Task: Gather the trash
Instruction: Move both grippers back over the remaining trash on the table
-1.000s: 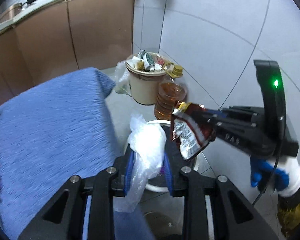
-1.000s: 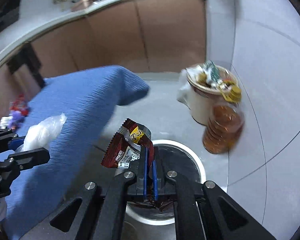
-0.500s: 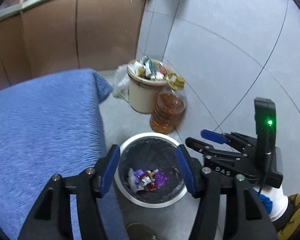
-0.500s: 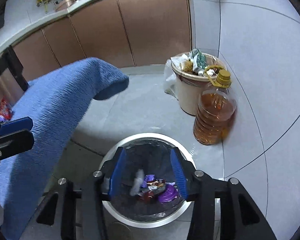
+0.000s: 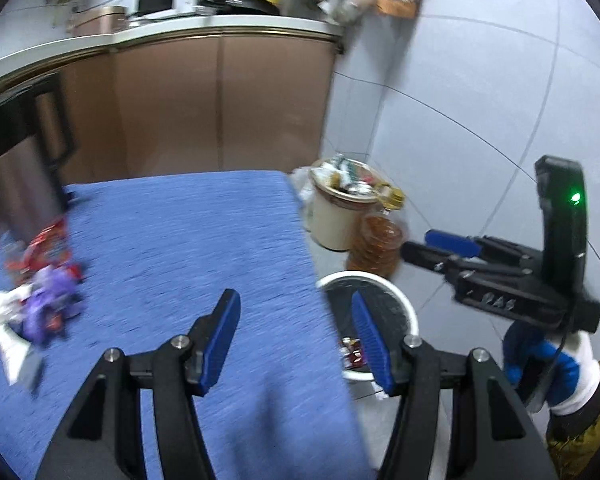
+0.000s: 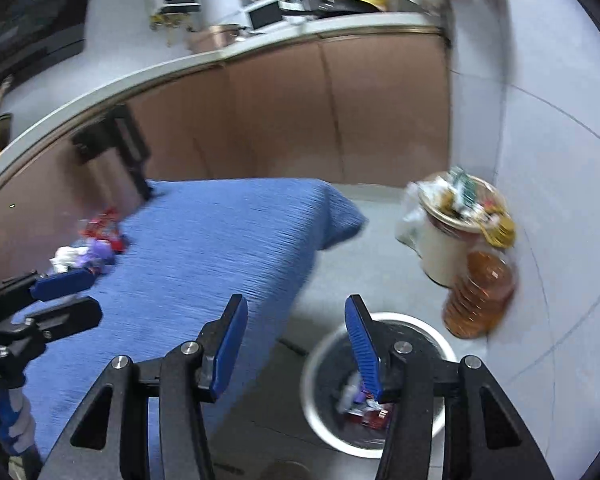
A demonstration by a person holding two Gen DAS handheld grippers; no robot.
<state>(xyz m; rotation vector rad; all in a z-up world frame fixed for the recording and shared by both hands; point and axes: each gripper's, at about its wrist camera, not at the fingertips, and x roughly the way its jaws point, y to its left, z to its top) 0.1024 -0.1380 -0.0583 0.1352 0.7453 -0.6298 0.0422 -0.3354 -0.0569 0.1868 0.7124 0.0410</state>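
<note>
1. The left gripper [image 5: 296, 332] sits at the bottom centre of its own view, its blue pads spread wide with nothing between them; it points over the blue cloth [image 5: 188, 240].
2. The right gripper [image 6: 296, 336] is likewise spread and empty, low in its frame, with the white-rimmed bin [image 6: 380, 384] just below and right of its fingers.
3. The bin stands on the floor beside the cloth's edge, presumably so wrappers can be dropped straight off the side; a few wrappers [image 6: 360, 404] already lie inside it.
4. The remaining trash pile [image 5: 36, 292], red, purple and white scraps, lies at the left edge of the left view, well apart from both grippers.
5. Judging from the open jaws and the tilt toward the cloth, the next reach is for that pile.
6. At right, a full cream bucket [image 6: 452, 236] and an oil bottle [image 6: 480, 296] crowd the wall; neither is the drop target.
</note>
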